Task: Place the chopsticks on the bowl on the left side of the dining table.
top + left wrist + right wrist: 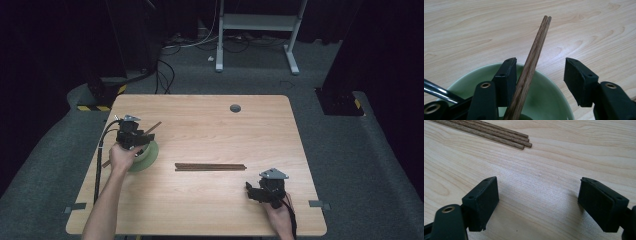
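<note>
A pair of dark wooden chopsticks (534, 62) lies slanted between the jaws of the left gripper (539, 75), resting against the inner face of the jaw on the left of the left gripper view and clear of the other jaw, so the jaws stand apart with nothing pinched. The sticks' lower end dips into the pale green bowl (549, 100) directly beneath the jaws, while their tips reach out past the jaw ends over the bare wood of the table (474, 30). From the high view the left gripper (131, 135) hovers over the bowl (150, 156) near the table's left edge, the sticks (154, 125) jutting out from under it on both sides. A second bundle of chopsticks (210, 167) lies flat at the table's middle, well apart from both grippers. The right gripper (252, 192) rests low near the front right; its jaws stand wide apart over bare table, with that bundle's ends (519, 141) ahead of them and toward the left-hand jaw.
</note>
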`<state>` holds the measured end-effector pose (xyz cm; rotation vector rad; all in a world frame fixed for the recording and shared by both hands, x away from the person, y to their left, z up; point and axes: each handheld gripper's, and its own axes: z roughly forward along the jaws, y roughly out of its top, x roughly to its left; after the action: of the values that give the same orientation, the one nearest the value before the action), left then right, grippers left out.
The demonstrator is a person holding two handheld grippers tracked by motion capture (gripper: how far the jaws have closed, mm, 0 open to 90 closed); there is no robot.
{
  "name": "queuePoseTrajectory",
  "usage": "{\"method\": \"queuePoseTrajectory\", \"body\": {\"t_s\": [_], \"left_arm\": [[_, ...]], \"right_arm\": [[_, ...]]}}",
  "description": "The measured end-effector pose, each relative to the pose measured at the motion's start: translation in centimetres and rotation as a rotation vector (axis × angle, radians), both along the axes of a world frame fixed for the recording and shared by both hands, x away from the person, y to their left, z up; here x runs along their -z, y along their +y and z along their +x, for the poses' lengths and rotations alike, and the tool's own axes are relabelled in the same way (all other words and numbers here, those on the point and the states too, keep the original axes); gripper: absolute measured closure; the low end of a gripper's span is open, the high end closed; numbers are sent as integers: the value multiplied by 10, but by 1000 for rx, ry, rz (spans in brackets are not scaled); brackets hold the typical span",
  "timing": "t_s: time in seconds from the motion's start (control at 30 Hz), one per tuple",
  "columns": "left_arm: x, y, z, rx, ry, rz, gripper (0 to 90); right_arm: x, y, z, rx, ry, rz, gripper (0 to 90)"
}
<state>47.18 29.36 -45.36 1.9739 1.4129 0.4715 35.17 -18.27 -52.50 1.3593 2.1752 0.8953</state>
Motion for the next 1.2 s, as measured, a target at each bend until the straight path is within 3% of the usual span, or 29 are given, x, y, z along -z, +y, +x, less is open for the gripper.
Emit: {"method": "queuePoseTrajectory", "body": {"t_s": [0.47,1.2], "left_arm": [[4,-3,-6,28,9,0,445],[0,-8,-17,53,-20,0,411]], "right_arm": [[0,0,0,1,0,1,165],[0,0,0,0,1,1,165]]}}
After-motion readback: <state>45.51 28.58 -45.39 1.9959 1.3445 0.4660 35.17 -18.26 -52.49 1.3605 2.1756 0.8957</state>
